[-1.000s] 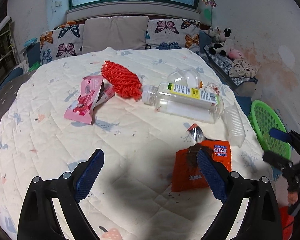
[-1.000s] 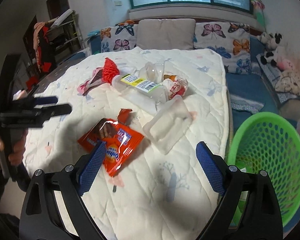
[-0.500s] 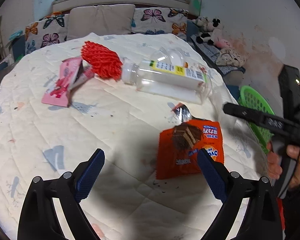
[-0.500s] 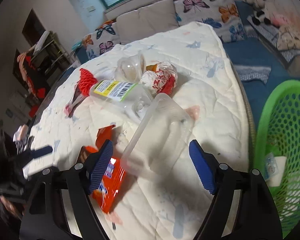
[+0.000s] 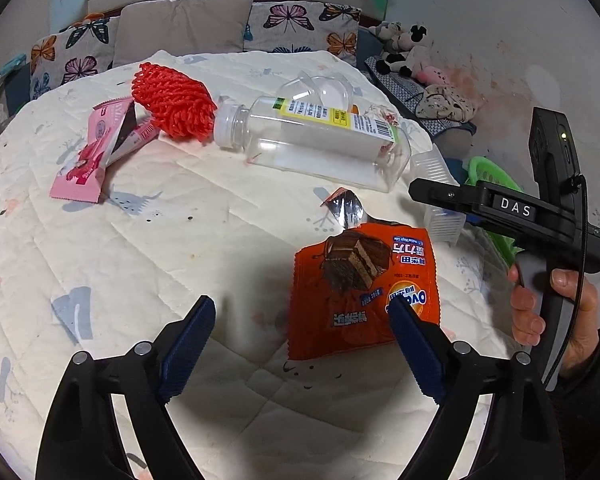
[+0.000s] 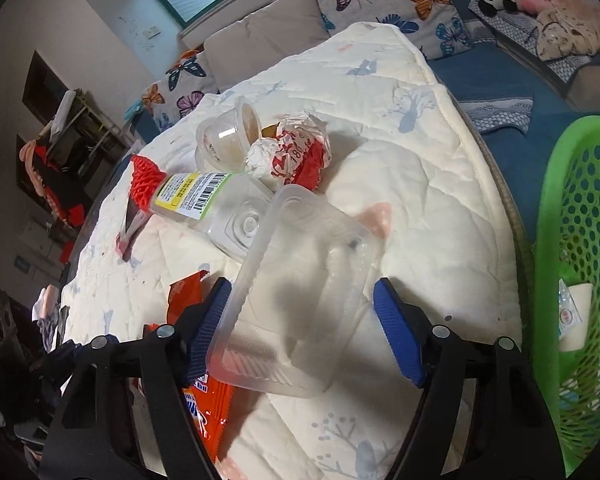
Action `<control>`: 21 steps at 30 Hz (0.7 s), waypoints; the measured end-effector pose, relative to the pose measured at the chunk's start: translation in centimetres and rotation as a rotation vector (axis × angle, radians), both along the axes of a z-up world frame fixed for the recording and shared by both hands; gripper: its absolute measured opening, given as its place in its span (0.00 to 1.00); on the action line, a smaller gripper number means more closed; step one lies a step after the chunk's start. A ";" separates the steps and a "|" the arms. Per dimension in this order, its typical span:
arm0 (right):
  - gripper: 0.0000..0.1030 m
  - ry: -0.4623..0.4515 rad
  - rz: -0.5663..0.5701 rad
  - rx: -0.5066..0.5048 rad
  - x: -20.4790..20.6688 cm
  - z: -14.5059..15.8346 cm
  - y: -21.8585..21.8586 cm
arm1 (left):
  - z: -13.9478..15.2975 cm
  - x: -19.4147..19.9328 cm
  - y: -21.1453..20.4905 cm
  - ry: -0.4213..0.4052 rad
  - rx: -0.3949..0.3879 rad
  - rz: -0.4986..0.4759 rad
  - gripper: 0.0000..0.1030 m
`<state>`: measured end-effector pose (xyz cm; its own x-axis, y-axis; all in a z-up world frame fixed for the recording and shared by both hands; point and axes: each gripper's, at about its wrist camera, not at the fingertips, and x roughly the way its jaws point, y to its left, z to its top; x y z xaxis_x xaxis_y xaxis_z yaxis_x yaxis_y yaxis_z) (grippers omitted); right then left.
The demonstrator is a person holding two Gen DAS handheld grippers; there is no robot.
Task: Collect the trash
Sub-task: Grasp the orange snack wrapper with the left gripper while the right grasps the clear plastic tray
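Trash lies on a quilted table point(image 5: 140, 248). An orange snack wrapper point(image 5: 364, 292) lies just ahead of my open, empty left gripper point(image 5: 300, 332), close to its right finger. A clear plastic box point(image 6: 300, 304) lies between the fingers of my open right gripper point(image 6: 300, 316); the left finger point(image 6: 208, 328) is at its side, the right one apart. Behind are a clear bottle point(image 5: 316, 144), a red foam net point(image 5: 172, 104), a pink wrapper point(image 5: 92, 152), a clear cup point(image 6: 224, 140) and crumpled paper point(image 6: 292, 152).
A green perforated basket point(image 6: 580, 280) with some litter inside stands off the table's right edge. Butterfly cushions point(image 5: 300, 28) and plush toys point(image 5: 404, 48) line the back. The right gripper tool and hand point(image 5: 540, 232) show in the left wrist view.
The right gripper has moved forward and down until the clear box sits between its fingers. The left gripper has moved closer to the orange wrapper.
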<state>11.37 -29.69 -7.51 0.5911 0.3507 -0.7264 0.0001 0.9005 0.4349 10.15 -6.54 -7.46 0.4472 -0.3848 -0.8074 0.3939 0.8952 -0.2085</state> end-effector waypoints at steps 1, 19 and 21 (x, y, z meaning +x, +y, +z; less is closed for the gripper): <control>0.69 0.000 -0.001 -0.004 0.0 0.0 0.1 | 0.0 0.0 0.0 0.002 -0.003 -0.002 0.83; 0.57 -0.053 -0.007 -0.055 -1.8 2.1 0.2 | -1.7 1.6 -1.4 0.043 -0.026 -0.052 0.63; 0.57 -0.065 -0.006 -0.059 -2.4 2.6 0.0 | -1.7 1.6 -1.5 0.043 -0.034 -0.060 0.58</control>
